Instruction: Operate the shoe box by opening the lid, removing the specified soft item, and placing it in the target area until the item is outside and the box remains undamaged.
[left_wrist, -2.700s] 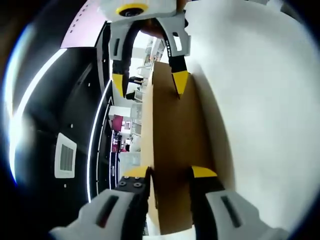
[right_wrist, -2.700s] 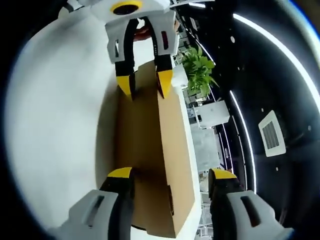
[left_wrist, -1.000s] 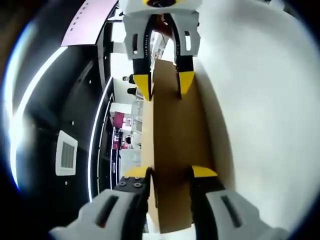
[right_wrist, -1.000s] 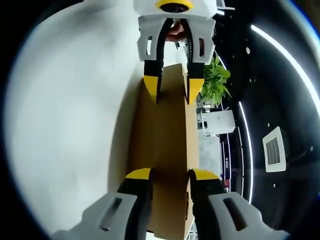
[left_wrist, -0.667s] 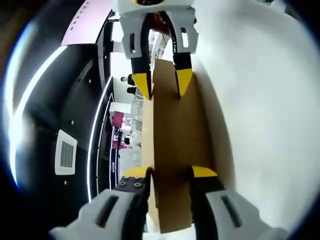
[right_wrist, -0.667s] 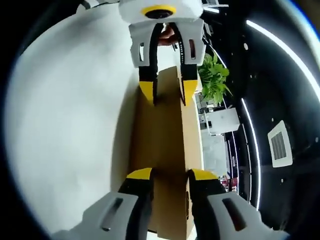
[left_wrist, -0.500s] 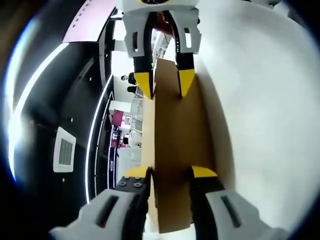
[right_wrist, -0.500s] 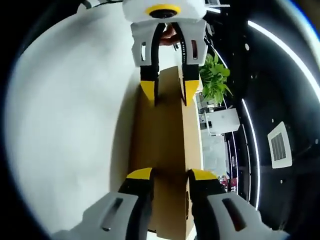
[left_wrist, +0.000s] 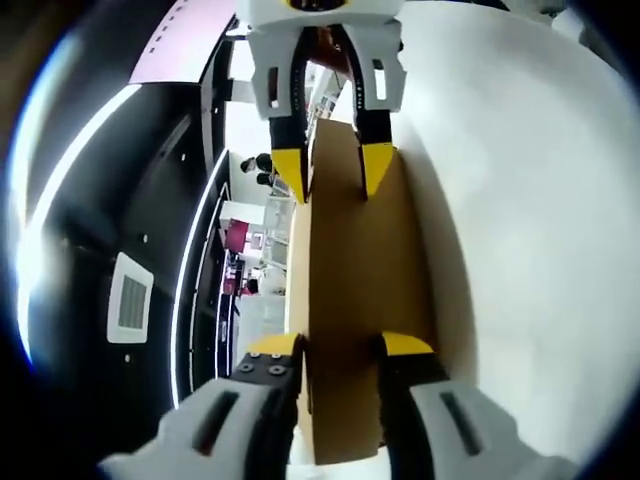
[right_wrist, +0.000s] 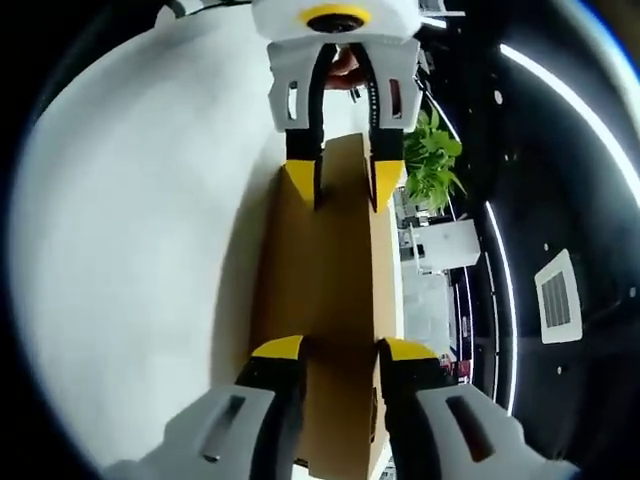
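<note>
since half a second ago very little has changed: in my left gripper view the shoe box sits a touch lower and wider in the picture and the white table takes a bit more of the right side, which reads as my hand tilting, not the box moving. compared with 2.7 seconds ago, my right gripper has narrowed from a wide spread to a close pinch on the cardboard, and both views have lined up more squarely along the box.

the brown box lies on the white table with its lid closed. its long axis runs straight away from each camera, from one gripper to the other, so i hold it end to end. in the left gripper view my left gripper has its yellow-tipped jaws clenched on the near end of the box, one tip on either side of the cardboard edge, and the right gripper comes down from the top and pinches the far end the same way. in the right gripper view the shoe box again stretches from my own jaws up to the left gripper, which straddles the far end. a green plant stands beyond the table edge on the right of that view, and a ceiling vent shows in the dark area on the left of the left gripper view.
</note>
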